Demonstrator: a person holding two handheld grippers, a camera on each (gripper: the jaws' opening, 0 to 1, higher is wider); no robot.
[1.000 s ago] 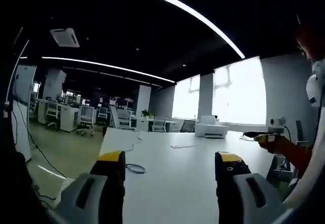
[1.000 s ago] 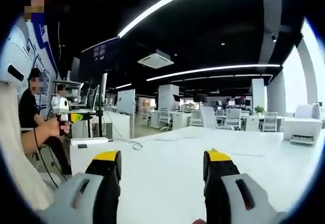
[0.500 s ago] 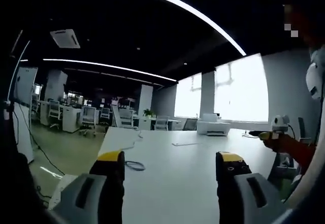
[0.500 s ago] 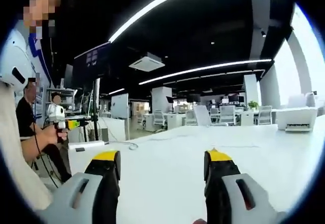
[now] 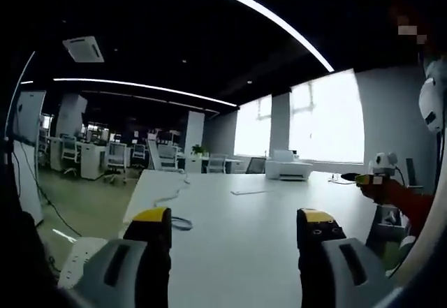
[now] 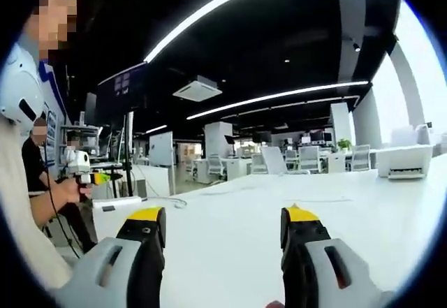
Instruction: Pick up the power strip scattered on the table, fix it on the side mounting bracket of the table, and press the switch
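The left gripper (image 5: 234, 228) and right gripper (image 6: 222, 225) both stand released, grey jaws with yellow tips wide apart over a smooth white table (image 5: 237, 210). The power strip (image 6: 117, 200), a long white bar, lies at the table's left near edge, its cable (image 5: 178, 222) curling in a thin grey loop. A boxy white printer (image 5: 288, 168) sits far off, its details blurred.

— How are the grippers built?
— On the left gripper (image 5: 234, 235) and the right gripper (image 6: 222, 232), black jaws with yellow tips are mounted on grey housings.

— And what is worn?
— A white garment (image 6: 17, 182) is seen.
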